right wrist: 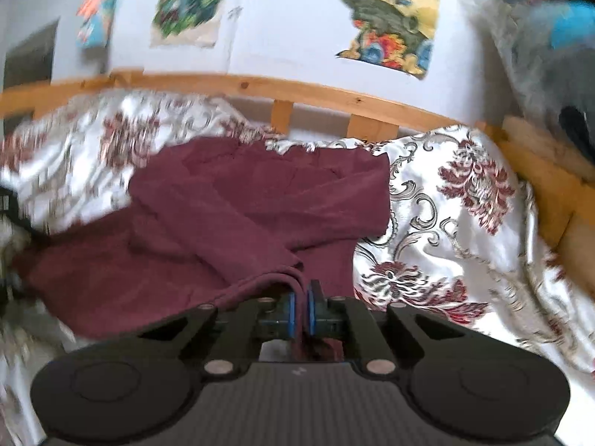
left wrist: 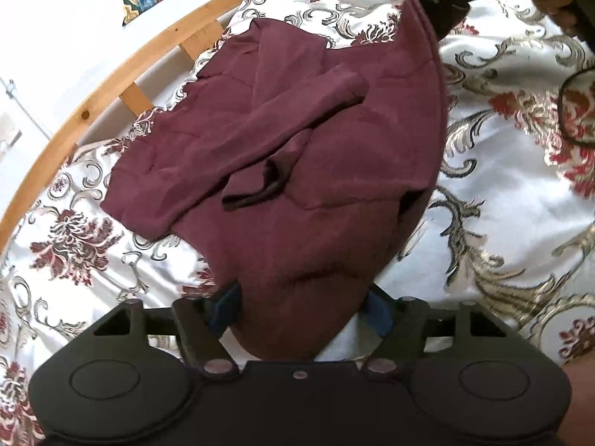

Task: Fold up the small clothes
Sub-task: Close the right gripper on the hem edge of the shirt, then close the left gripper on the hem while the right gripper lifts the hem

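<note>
Right gripper (right wrist: 302,299): the blue-padded fingers (right wrist: 291,306) are pinched nearly together on a doubled edge of the maroon garment (right wrist: 238,215), which runs down between them; the grip looks firm. In the left wrist view this same gripper appears at the far corner of the cloth, holding that corner lifted off the bed. Left gripper (left wrist: 303,306): fingers (left wrist: 227,304) stand wide, one on each side of the near end of the garment, and the cloth drapes over and between them; the pads do not appear to press on it, so this end is judged not gripped. The garment lies on the floral bedspread (left wrist: 502,193), with one long sleeve (left wrist: 282,141) folded diagonally across the body and its cuff resting near the middle. Its long axis runs from the left gripper's fingers away toward the right gripper, so the two grippers sit at opposite ends of one edge. The near end lies directly ahead of the left fingers, which are the closer pair to it. The coming move is judged to depend on the left fingers closing on this end, so the edge can be carried over evenly. A wooden bed rail (right wrist: 297,91) borders the far side, with pictures (right wrist: 390,18) on the wall behind. No containers are in view.
</note>
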A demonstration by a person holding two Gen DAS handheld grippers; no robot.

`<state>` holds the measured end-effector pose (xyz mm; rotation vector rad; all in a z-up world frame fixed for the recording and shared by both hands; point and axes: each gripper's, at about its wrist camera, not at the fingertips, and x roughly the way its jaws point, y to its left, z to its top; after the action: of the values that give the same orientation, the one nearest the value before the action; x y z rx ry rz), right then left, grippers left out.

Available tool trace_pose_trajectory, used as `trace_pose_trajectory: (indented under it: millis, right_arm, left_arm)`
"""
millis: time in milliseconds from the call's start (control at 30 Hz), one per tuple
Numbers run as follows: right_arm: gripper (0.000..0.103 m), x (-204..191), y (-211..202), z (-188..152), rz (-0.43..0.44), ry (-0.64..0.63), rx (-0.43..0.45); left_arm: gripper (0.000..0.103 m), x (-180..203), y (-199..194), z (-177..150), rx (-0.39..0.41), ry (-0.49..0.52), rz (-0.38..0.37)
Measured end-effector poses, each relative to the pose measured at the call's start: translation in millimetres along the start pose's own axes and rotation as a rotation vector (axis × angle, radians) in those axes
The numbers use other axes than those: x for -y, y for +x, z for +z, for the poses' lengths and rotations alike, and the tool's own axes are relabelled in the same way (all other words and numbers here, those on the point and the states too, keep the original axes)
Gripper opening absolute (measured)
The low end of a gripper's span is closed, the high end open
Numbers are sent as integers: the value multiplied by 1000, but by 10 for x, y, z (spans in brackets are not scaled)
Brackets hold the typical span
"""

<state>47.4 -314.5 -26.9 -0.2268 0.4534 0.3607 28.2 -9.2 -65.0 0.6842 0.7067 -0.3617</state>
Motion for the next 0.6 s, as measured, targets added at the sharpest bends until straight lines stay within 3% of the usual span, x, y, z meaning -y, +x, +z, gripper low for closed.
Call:
trace_pose_trajectory:
  millis: [167,267,367,600]
  right_arm:
    - [9,151,43,87,23,104,39]
    - [9,147,28,67,28,99,39]
    - [9,130,-3,46,27,99,42]
    - [9,102,-39,43,27,103,58]
  left_arm:
    - [84,172,-18,113,22,-3,-53]
    - [87,342,7,257,63,32,-34]
    - [87,493,119,462,56,44,2]
    - [87,673,416,854,17,-43,65]
